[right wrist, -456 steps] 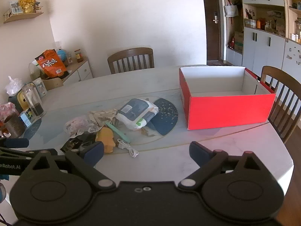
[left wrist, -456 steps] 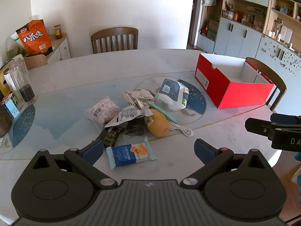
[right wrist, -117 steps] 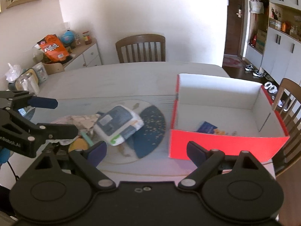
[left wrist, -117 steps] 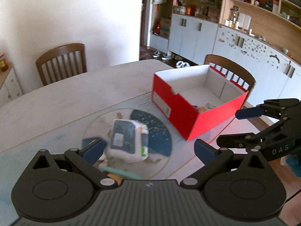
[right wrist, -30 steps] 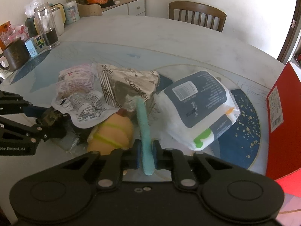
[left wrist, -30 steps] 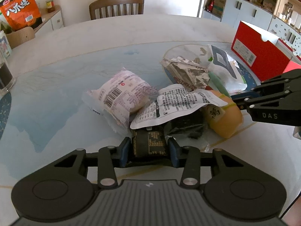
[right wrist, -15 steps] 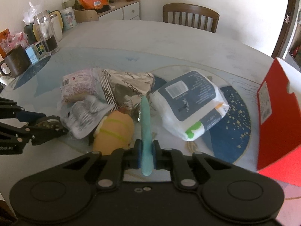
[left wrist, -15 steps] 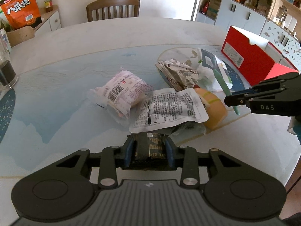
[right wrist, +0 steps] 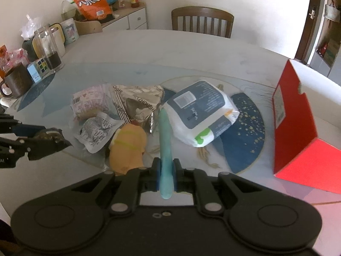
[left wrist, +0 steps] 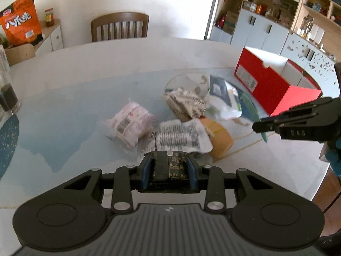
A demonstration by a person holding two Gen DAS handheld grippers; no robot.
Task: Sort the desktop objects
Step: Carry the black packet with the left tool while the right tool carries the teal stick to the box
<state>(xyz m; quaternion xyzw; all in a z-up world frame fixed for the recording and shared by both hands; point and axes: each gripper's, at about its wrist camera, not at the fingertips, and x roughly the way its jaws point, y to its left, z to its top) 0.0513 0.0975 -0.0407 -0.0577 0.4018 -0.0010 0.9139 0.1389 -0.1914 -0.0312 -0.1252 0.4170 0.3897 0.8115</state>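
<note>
your left gripper (left wrist: 169, 169) has its blue pads clenched on a dark packet (left wrist: 170, 167) w/ gold print, held up off the table (left wrist: 85, 68), just in front of the pile. your right gripper (right wrist: 165, 173) is clamped on a teal stick-shaped item (right wrist: 165, 136) (can't tell exactly what it is), which points fwd over the pile; in the left wrist view its tip pokes below the right gripper's fingers (left wrist: 275, 125).

the rest of the pile sits mid-table on the blue-patterned area: a white sachet w/ black text (left wrist: 181, 136) right past the dark packet, touching a yellow-orange soft toy (right wrist: 127, 147) on its right. a pinkish wrapped snack (left wrist: 130, 124) lies left of the sachet. a crumpled silver wrapper (right wrist: 136, 102) is behind them, and a white & navy pack (right wrist: 200, 111) lies beside it on the right, partly over a dark blue speckled patch. a pale cord (right wrist: 204, 155) trails on the table near that pack.

the red box (left wrist: 268, 81) w/ white inside stands open-topped at the right side of the table, apart from the pile; contents not visible from here.

far left edge of table: glass jar w/ dark contents (right wrist: 49, 49), brown mug (right wrist: 17, 83), small colourful cube (right wrist: 39, 70). an orange snack bag (right wrist: 91, 0) stands on the sideboard behind, and a wooden chair (right wrist: 201, 22) sits at the table's far side.
</note>
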